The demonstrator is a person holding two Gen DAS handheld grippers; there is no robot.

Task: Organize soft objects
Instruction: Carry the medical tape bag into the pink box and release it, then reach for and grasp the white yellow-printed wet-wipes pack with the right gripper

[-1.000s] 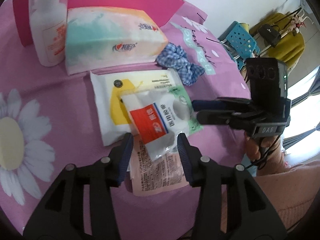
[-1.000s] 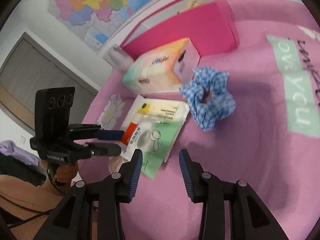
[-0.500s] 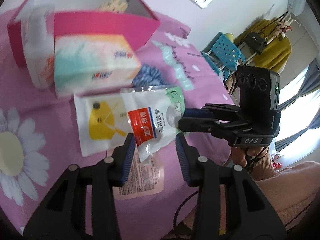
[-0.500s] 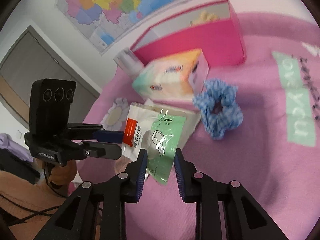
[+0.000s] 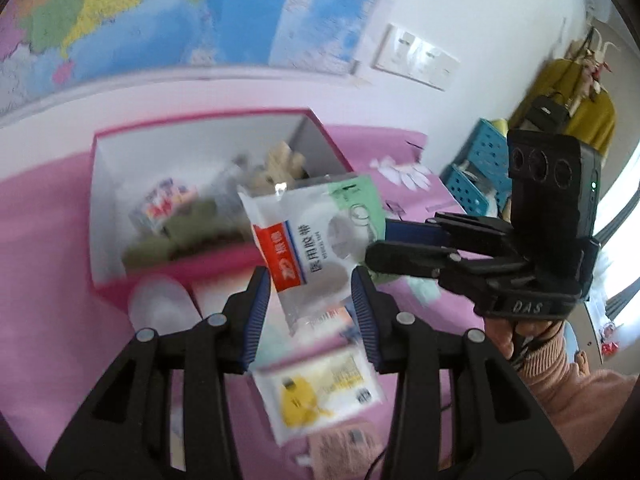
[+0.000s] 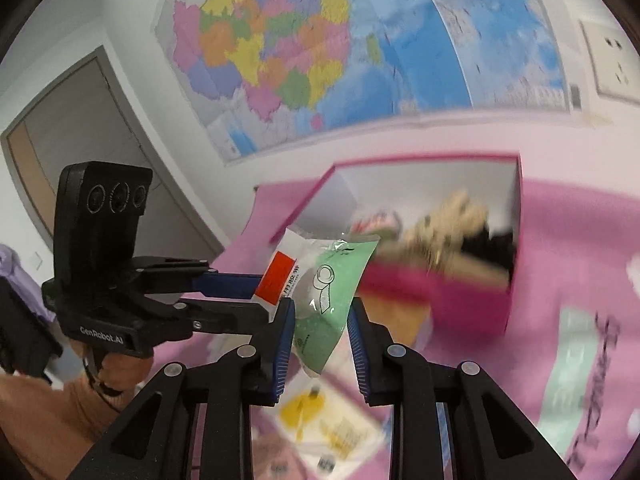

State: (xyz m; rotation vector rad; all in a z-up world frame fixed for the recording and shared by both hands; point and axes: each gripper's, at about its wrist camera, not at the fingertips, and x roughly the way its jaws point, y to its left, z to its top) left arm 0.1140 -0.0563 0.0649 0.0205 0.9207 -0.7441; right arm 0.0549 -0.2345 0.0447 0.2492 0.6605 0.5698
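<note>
A clear packet of medical tape point(image 5: 304, 240) with a red label and a green end hangs in the air in front of the open pink box point(image 5: 208, 268). My left gripper point(image 5: 310, 292) is shut on its red end, and my right gripper point(image 5: 378, 240) comes in from the right, shut on its green end. In the right wrist view the packet point(image 6: 320, 288) sits between the right gripper point(image 6: 320, 312) fingers, with the left gripper point(image 6: 260, 296) pinching it from the left. The pink box point(image 6: 440, 292) holds a beige plush toy point(image 6: 452, 220), an olive cloth and a small colourful pack.
On the pink tablecloth below lie a white packet with a yellow print point(image 5: 320, 392) and a pink packet point(image 5: 344, 448). A white bottle point(image 5: 160, 308) stands at the box's front left corner. A person's peach sleeve point(image 5: 560, 400) is at right. Wall maps hang behind.
The right gripper closed on the packet's green end. Both grippers rose with the packet off the table and tipped upward, so the open box and the wall came into view.
</note>
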